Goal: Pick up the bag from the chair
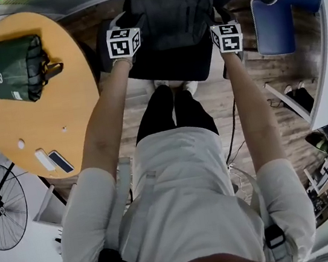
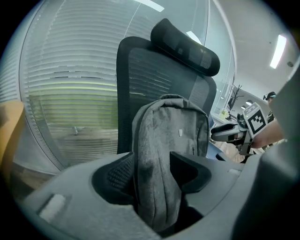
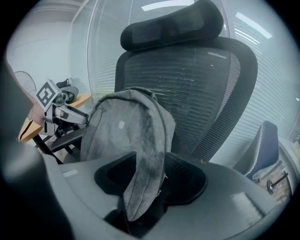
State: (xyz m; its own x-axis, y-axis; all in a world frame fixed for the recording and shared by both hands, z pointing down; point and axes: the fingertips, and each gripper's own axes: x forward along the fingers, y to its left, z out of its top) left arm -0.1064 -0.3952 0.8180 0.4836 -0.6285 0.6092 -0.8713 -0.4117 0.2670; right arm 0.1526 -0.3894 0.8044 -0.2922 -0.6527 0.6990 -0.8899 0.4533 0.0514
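**A:** What has the left gripper (image 2: 154, 176) got?
**B:** Its jaws are pinched on one side edge of the grey bag (image 2: 171, 133), with fabric squeezed between them.
**A:** And the right gripper (image 3: 147, 176)?
**B:** It is clamped on the bag's other side edge.
**A:** Where's the bag?
**B:** Upright between both grippers, over the chair (image 2: 140, 70) seat, against the mesh backrest.
**A:** Further off?
**B:** A round bench (image 1: 57, 112) stands left of the chair, with a green pouch (image 1: 14, 69) on it.
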